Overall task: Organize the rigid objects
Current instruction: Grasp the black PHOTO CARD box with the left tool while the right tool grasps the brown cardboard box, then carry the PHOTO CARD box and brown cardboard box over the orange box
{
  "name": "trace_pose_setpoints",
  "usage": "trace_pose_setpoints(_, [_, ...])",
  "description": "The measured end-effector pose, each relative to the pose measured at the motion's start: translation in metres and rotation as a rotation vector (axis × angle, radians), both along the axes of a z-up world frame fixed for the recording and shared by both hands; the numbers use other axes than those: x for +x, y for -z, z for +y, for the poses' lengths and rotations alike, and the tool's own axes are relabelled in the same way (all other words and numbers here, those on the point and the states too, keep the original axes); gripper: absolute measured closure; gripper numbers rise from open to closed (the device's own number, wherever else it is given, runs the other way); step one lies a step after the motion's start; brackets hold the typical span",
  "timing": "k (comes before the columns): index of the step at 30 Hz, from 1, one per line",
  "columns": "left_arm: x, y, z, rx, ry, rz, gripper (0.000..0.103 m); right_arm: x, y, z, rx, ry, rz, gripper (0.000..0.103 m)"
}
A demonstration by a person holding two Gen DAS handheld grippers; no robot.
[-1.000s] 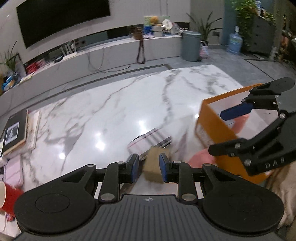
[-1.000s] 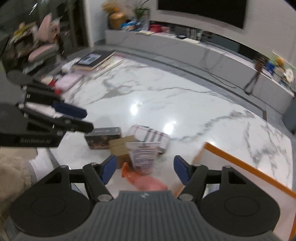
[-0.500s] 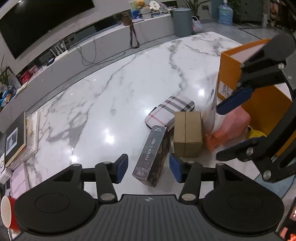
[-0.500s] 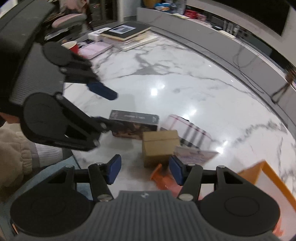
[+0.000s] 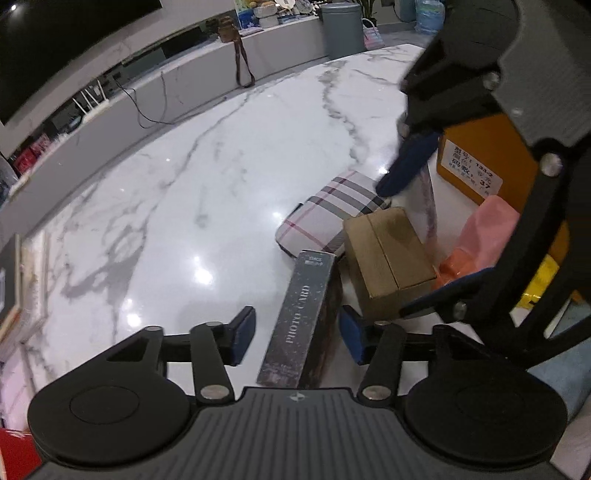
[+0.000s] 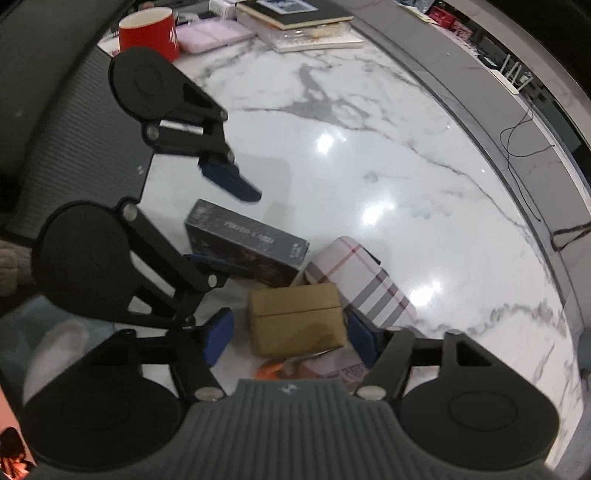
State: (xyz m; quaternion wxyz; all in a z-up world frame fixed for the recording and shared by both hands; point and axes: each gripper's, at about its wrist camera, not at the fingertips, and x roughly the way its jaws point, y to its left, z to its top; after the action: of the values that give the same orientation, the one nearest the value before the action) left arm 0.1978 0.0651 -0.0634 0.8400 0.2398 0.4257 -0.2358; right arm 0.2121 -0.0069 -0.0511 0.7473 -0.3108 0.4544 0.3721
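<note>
A dark box printed "PHOTO CARD" (image 5: pixel 301 317) lies on the white marble table (image 5: pixel 207 177). My left gripper (image 5: pixel 297 336) straddles its near end; its jaws are closing and the pads stand just off the box's sides. A brown cardboard box (image 6: pixel 295 321) lies beside it, against a plaid case (image 6: pixel 362 280). My right gripper (image 6: pixel 291 338) hangs over the brown box with a finger on either side, jaws opening, pads not pressing. In the right wrist view the left gripper (image 6: pixel 218 221) sits over the dark box (image 6: pixel 243 240).
An orange box (image 5: pixel 469 166) stands at the right, with a pink bag (image 5: pixel 484 229) and an upright thin booklet (image 5: pixel 428 199) before it. A red cup (image 6: pixel 147 31) and stacked books (image 6: pixel 303 18) sit at the table's far left end.
My left gripper, which held the brown box a second ago, let it go, opened and sank over the dark box. My right gripper swung from the booklet over to the brown box.
</note>
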Motion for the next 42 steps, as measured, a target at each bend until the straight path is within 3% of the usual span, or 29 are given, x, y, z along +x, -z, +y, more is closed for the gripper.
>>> trace_pose_setpoints(2, [0.001,0.002,0.001,-0.005,0.0,0.012,0.056,0.004,0.003,0.002,-0.02,-0.021,0.009,0.032])
trace_pose_setpoints(11, [0.009,-0.002,0.01,-0.061,-0.082,0.117,0.076,0.014,0.022,0.012,-0.074,-0.057,0.047,0.035])
trace_pose_setpoints(15, [0.013,-0.007,0.01,-0.06,-0.143,0.199,0.078,0.012,0.019,0.01,-0.067,0.002,0.068,0.039])
trace_pose_setpoints(19, [0.012,-0.008,0.009,-0.03,-0.143,0.258,0.078,-0.001,0.015,0.01,-0.054,0.005,0.095,0.04])
trace_pose_setpoints(29, [0.009,0.005,0.01,-0.049,-0.168,0.225,0.075,-0.004,0.015,0.009,-0.045,-0.026,0.057,0.032])
trace_pose_setpoints(33, [0.009,0.008,0.01,-0.056,-0.166,0.227,0.077,-0.002,0.02,0.007,-0.034,-0.015,0.084,0.041])
trace_pose_setpoints(42, [0.002,-0.003,0.006,-0.068,-0.211,0.217,0.078,-0.017,0.009,0.0,-0.008,0.0,0.04,0.044])
